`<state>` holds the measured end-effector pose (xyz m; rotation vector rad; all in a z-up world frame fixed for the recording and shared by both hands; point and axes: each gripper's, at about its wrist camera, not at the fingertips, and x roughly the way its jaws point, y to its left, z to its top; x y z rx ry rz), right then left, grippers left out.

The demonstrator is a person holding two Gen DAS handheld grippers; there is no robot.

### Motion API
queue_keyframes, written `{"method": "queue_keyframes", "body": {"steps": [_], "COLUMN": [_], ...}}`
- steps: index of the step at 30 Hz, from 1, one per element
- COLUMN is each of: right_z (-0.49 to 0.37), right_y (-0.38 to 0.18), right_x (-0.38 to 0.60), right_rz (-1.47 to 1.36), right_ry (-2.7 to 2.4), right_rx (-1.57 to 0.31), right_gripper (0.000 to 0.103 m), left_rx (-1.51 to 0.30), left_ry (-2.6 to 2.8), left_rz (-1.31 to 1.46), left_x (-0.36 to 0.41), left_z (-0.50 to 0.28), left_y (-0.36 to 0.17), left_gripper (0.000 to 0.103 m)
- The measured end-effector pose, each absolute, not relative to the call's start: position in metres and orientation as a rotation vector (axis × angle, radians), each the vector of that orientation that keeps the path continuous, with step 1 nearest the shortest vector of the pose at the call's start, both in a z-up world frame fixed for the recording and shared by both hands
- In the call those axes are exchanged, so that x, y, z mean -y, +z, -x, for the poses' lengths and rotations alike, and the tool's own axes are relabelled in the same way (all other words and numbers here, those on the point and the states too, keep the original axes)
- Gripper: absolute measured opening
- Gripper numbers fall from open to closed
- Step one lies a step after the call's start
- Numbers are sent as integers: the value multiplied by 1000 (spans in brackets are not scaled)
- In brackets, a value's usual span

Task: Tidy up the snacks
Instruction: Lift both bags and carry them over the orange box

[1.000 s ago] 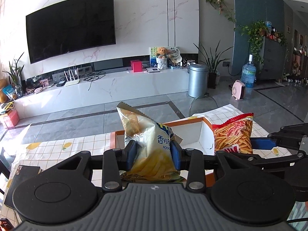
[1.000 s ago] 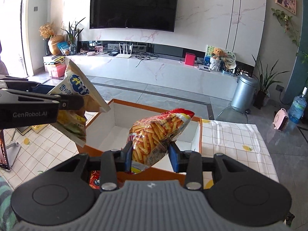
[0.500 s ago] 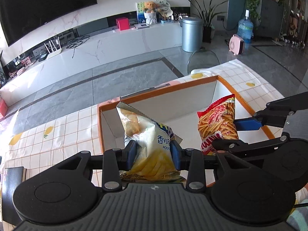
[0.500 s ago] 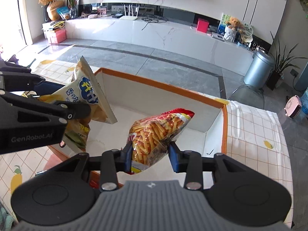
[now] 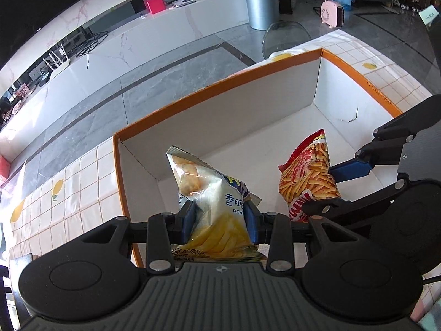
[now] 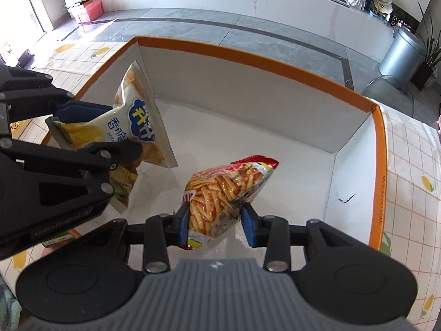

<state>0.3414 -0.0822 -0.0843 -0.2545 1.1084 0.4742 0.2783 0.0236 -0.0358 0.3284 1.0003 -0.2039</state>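
- Centrally, a yellow chip bag (image 5: pixel 217 207) is clamped by the left gripper (image 5: pixel 219 218).
- A red fries bag (image 6: pixel 223 193) is pinched by the right gripper (image 6: pixel 216 220), lower centre.
- Both are held over the orange-rimmed box (image 6: pixel 275 104).

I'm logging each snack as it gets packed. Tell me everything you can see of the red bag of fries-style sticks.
The red snack bag is a small glossy foil packet, red along its crimped top, printed all over with orange potato sticks. It looks puffed and sealed. The right gripper clamps its lower part between blue pads, so it hangs tilted over the white floor of the orange-rimmed box, touching nothing else.
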Motion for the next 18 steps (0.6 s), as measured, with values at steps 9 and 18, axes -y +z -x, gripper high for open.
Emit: {"method": "queue_keyframes", "body": {"steps": [9,18], "right_z": [-347,-355], "right_y": [-98,-104], "right_x": [73,70], "right_rz": [262,243], "right_ry": [488,465], "right_rx": [-1188,-1227], "right_gripper": [38,39], "left_rx": [-1098,-1146], "left_ry": [-188,-170], "left_rz": [-335,-283], "left_x": [-28,-39], "left_z": [-288,-293], "left_y": [-54,-59], "left_gripper": [43,43]}}
